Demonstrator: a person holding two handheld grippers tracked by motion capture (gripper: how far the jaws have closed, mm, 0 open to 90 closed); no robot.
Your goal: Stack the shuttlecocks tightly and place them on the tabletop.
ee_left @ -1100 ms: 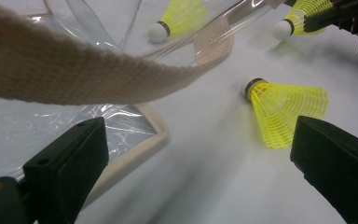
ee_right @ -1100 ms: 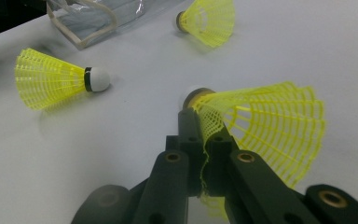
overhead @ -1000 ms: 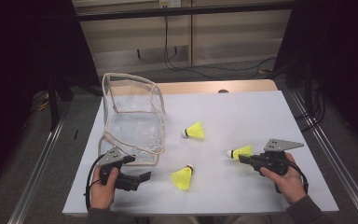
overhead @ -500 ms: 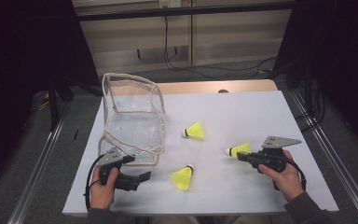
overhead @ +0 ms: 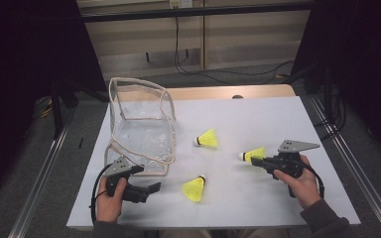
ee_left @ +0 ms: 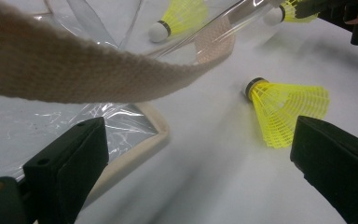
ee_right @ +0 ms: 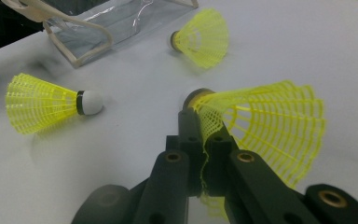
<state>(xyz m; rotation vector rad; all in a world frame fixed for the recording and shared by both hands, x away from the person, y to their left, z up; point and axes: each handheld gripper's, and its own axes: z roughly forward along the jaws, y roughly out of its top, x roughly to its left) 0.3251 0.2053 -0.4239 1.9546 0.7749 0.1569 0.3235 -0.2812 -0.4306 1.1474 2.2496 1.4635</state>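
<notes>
No readable brand or label is showing on anything. From the high view, the right gripper (overhead: pixel 256 161) is pinching a yellow shuttlecock (overhead: pixel 254 154) well off to the right of the clear bag (overhead: pixel 141 130), with two loose shuttlecocks (overhead: pixel 208 139) lying between. The left gripper (overhead: pixel 151 188) is sitting just in front of the bag. In the left gripper view, its jaws are gaping wide, the bag's beige strap (ee_left: pixel 98 70) crossing overhead. In the right gripper view, the jaws are squeezing the skirt of the held shuttlecock.

shuttlecocks (overhead: pixel 207 139): 3 | clear bag (overhead: pixel 141 131): 1 | grippers (overhead: pixel 254 160): 2, apparently
</notes>
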